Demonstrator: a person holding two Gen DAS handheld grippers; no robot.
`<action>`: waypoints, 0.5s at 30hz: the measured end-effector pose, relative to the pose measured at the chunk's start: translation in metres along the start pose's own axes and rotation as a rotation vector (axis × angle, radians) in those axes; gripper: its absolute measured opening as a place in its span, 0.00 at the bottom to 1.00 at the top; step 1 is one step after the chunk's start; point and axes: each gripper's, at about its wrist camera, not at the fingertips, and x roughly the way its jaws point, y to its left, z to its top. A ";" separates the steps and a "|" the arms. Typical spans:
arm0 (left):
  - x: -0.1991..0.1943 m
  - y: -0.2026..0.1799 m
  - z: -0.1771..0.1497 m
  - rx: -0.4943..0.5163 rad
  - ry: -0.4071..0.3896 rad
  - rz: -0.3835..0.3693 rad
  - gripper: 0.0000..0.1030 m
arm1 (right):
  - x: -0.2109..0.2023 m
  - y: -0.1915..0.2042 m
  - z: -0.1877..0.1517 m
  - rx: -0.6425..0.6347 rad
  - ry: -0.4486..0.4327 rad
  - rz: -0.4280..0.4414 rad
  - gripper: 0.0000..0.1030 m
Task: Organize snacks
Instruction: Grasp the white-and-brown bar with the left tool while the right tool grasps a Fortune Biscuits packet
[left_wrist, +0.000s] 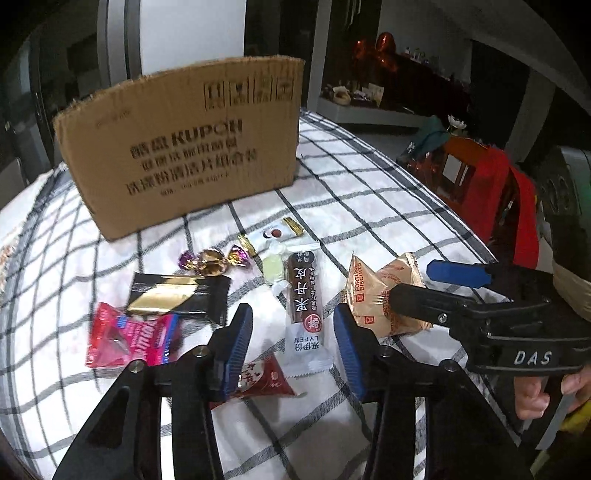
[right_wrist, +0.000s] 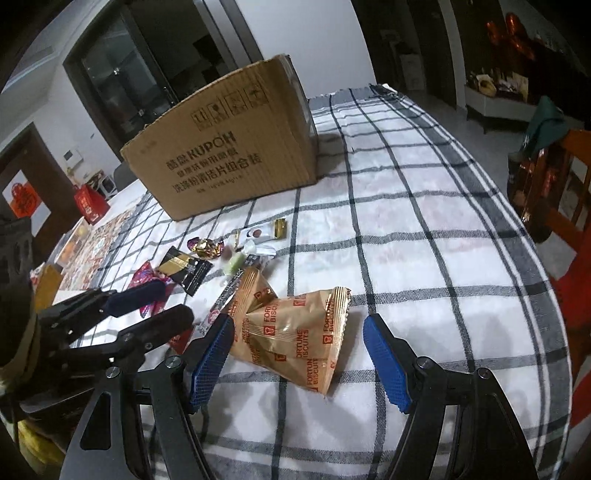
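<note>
Snacks scattered on checked tablecloth (right_wrist: 424, 229) in front of cardboard box (left_wrist: 184, 147). Long brown-and-white bar (left_wrist: 304, 306) lies between left gripper (left_wrist: 293, 343) jaws, partly open, pads not touching it. Two Fortune Biscuits packets (right_wrist: 295, 332) between right gripper (right_wrist: 299, 362) jaws, wide apart, nothing gripped. Pink packet (left_wrist: 133, 338), black-gold packet (left_wrist: 177, 295), wrapped candies (left_wrist: 212, 260) left of bar.

Two tan fortune biscuit packets (right_wrist: 295, 332) were seen lying together on the checked cloth, just beside a long brown-and-white bar wrapper (left_wrist: 304, 306). Farther along were laid a black-and-gold packet (left_wrist: 177, 295), a pink packet (left_wrist: 133, 338), a dark red sachet (left_wrist: 264, 380) and a purple-gold twisted candy (left_wrist: 212, 261). A cardboard box (left_wrist: 184, 147) was stood upright behind them.
</note>
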 end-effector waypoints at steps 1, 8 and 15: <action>0.003 0.000 0.001 -0.002 0.008 -0.007 0.42 | 0.001 0.000 0.000 0.001 0.001 0.003 0.71; 0.021 0.004 0.003 -0.036 0.059 -0.043 0.37 | 0.014 -0.002 0.002 0.026 0.029 0.031 0.71; 0.032 0.004 0.005 -0.056 0.080 -0.058 0.28 | 0.020 0.001 -0.002 0.010 0.043 0.044 0.70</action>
